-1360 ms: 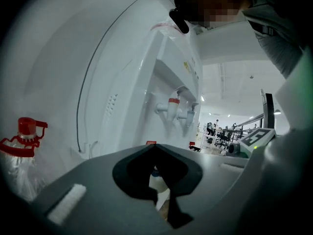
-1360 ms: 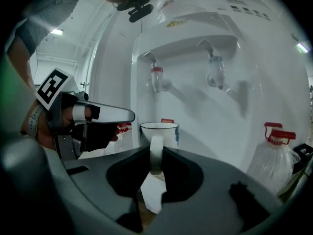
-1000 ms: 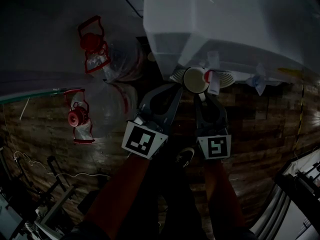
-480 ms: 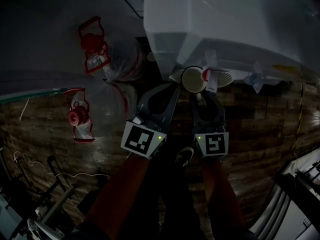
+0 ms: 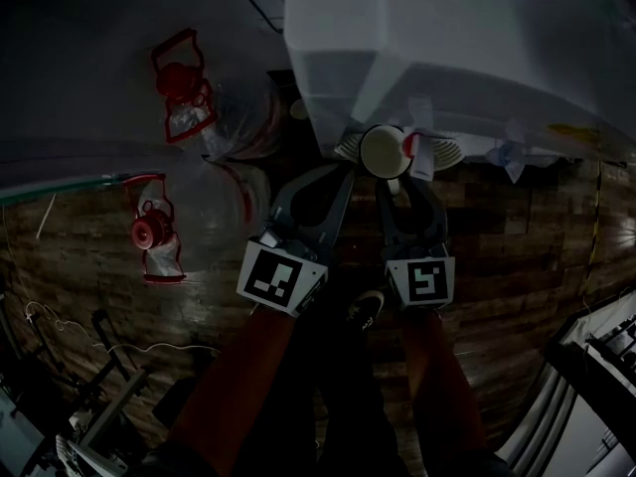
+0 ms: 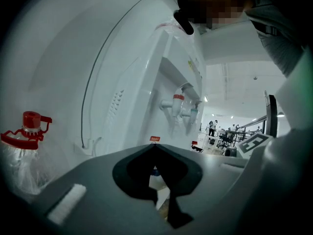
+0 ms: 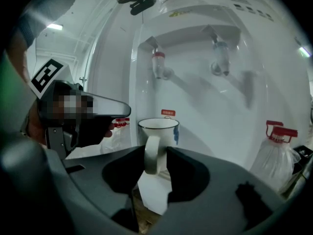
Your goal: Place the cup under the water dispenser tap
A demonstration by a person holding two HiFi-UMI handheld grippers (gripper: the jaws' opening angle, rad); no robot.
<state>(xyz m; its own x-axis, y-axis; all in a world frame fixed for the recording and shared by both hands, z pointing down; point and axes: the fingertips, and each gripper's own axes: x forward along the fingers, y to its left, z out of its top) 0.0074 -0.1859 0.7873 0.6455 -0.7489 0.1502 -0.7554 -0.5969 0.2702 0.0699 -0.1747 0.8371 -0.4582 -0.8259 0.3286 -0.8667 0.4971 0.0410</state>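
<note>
A white cup (image 5: 386, 152) with a dark rim stands on the drip tray (image 5: 447, 153) of the white water dispenser (image 5: 447, 38). In the right gripper view the cup (image 7: 159, 131) sits below the red tap (image 7: 159, 62), with the blue tap (image 7: 220, 55) to its right. My right gripper (image 5: 397, 182) is open. The cup's handle (image 7: 151, 153) stands between its jaw tips (image 7: 154, 156) without being pinched. My left gripper (image 5: 343, 172) hangs just left of the cup, tips together and empty (image 6: 154, 146).
Two big clear water bottles with red caps (image 5: 159, 241) (image 5: 184, 87) lie on the wooden floor left of the dispenser. Another bottle (image 7: 276, 151) shows at the right of the right gripper view. The person's shoe (image 5: 368, 308) is below the grippers.
My right gripper's jaws have spread apart and let go of the cup's handle. The cup stays on the drip tray. Both hands have kept their place.
</note>
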